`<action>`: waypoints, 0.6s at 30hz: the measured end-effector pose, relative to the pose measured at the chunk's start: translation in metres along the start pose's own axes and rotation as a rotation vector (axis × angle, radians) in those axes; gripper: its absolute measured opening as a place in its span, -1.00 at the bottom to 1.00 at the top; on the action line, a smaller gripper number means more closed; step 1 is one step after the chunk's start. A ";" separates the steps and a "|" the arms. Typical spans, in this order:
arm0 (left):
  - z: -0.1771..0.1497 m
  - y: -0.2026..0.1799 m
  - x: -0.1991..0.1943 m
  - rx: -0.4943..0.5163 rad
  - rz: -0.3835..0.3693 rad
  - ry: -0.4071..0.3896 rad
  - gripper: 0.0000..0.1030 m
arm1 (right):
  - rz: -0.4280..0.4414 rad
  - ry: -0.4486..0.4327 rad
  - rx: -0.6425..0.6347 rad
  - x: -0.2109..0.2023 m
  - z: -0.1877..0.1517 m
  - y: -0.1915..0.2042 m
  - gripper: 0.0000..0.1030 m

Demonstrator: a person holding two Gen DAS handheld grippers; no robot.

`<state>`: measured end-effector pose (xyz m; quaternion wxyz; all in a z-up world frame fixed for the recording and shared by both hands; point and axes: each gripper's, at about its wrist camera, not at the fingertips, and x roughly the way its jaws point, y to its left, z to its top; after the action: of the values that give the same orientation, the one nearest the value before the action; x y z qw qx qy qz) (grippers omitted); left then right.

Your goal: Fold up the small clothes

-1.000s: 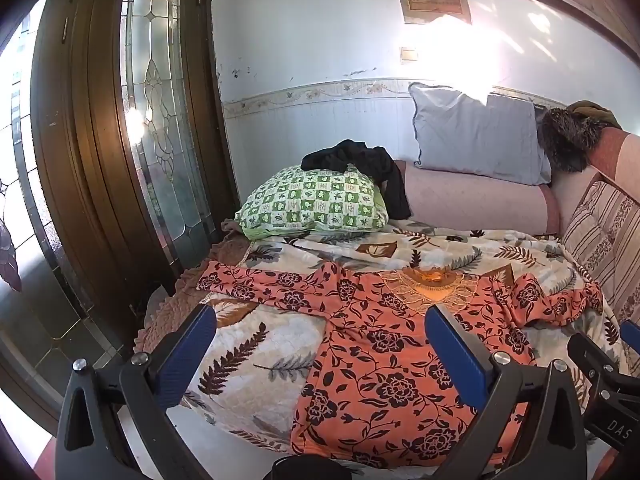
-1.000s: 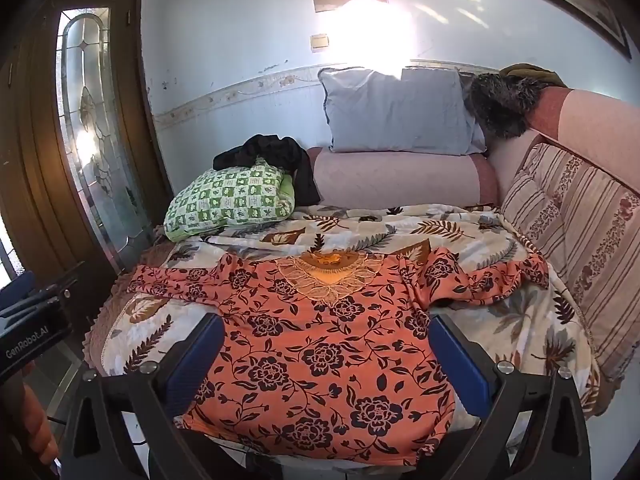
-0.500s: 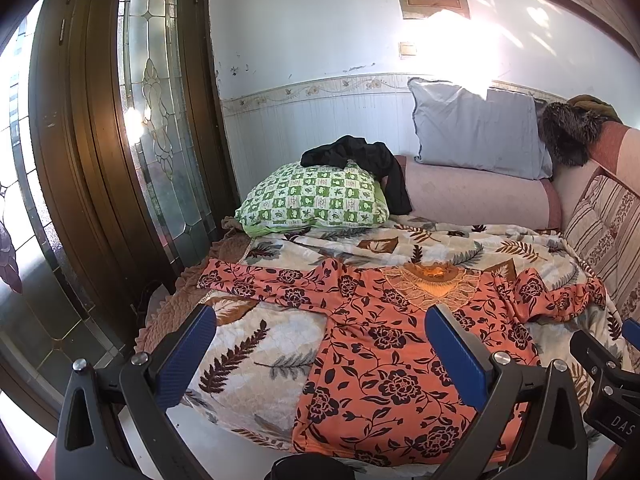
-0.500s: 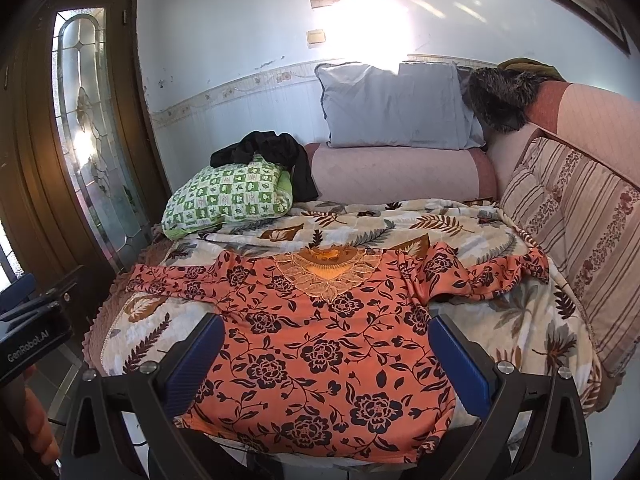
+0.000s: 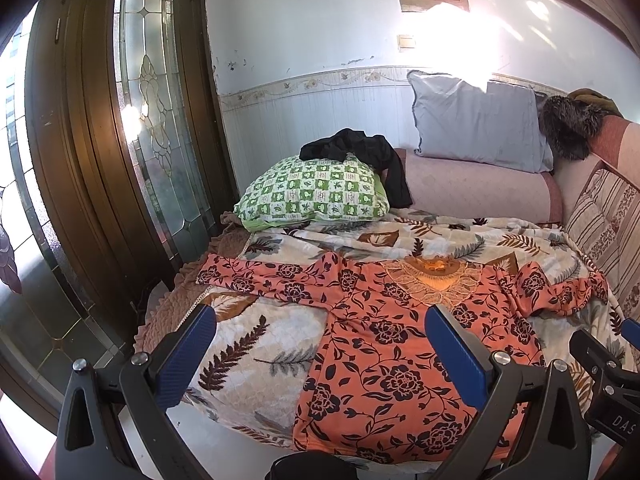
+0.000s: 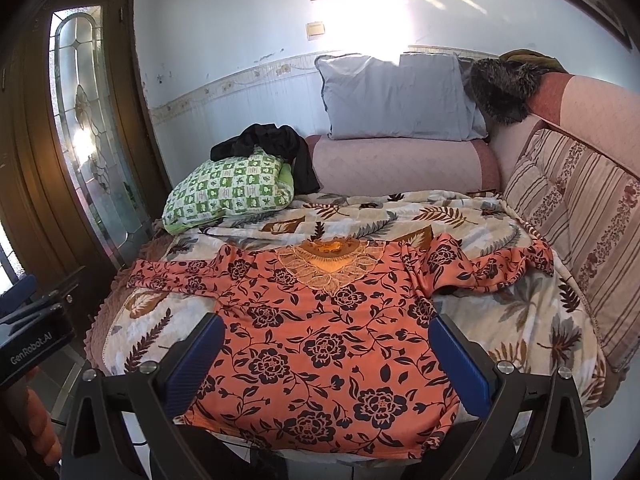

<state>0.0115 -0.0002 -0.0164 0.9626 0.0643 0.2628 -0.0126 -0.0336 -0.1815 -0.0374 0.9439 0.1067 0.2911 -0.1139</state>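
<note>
Left wrist view: left gripper (image 5: 320, 354) with blue pads spread wide apart, holding nothing, hovering short of the near edge of the bed. Beyond it, an orange top (image 5: 404, 332) printed with dark flowers and vines, spread face up on a leaf-patterned blanket (image 5: 256, 352), hem hanging slightly over the near edge. Pale lace yoke around the neckline at the far end. One sleeve stretched out flat toward the wooden door (image 5: 92, 168), the other crumpled and bunched toward the striped cushion (image 5: 600, 224). Farther back, a green checked pillow (image 5: 316, 194) with a black garment (image 5: 360, 152) draped over it, and a grey pillow (image 5: 476, 120) on a pink bolster (image 5: 480, 190). Part of the other tool at the lower right border.

Right wrist view: right gripper (image 6: 326, 360) likewise wide apart and empty, centred over the lower body of the orange top (image 6: 320, 336). Fabric mostly smooth across the torso, light wrinkles near the underarms. Right-hand sleeve folded over itself in a rumpled ridge, resting on the blanket (image 6: 532, 320); left-hand sleeve lying straight. Lace neckline pointing toward the pillows. Left tool's black body at the left border.
</note>
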 end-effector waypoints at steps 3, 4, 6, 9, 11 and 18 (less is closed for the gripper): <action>-0.001 -0.001 0.002 0.004 -0.001 0.004 1.00 | 0.000 0.008 0.001 0.002 0.000 0.000 1.00; -0.001 -0.001 0.003 0.005 -0.001 0.007 1.00 | 0.001 0.011 0.001 0.003 0.000 0.000 1.00; -0.002 -0.002 0.004 0.006 0.000 0.011 1.00 | 0.001 0.015 0.001 0.004 0.000 0.000 1.00; -0.002 -0.001 0.007 0.007 -0.001 0.016 1.00 | 0.001 0.022 0.000 0.007 -0.001 0.001 1.00; -0.003 -0.002 0.008 0.009 0.000 0.019 1.00 | 0.002 0.028 0.001 0.009 -0.002 0.002 1.00; -0.004 -0.003 0.014 0.015 -0.002 0.031 1.00 | 0.005 0.049 0.005 0.015 -0.004 0.003 1.00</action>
<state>0.0210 -0.0027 -0.0270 0.9579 0.0714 0.2776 -0.0144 -0.0225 -0.1802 -0.0490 0.9364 0.1128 0.3136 -0.1095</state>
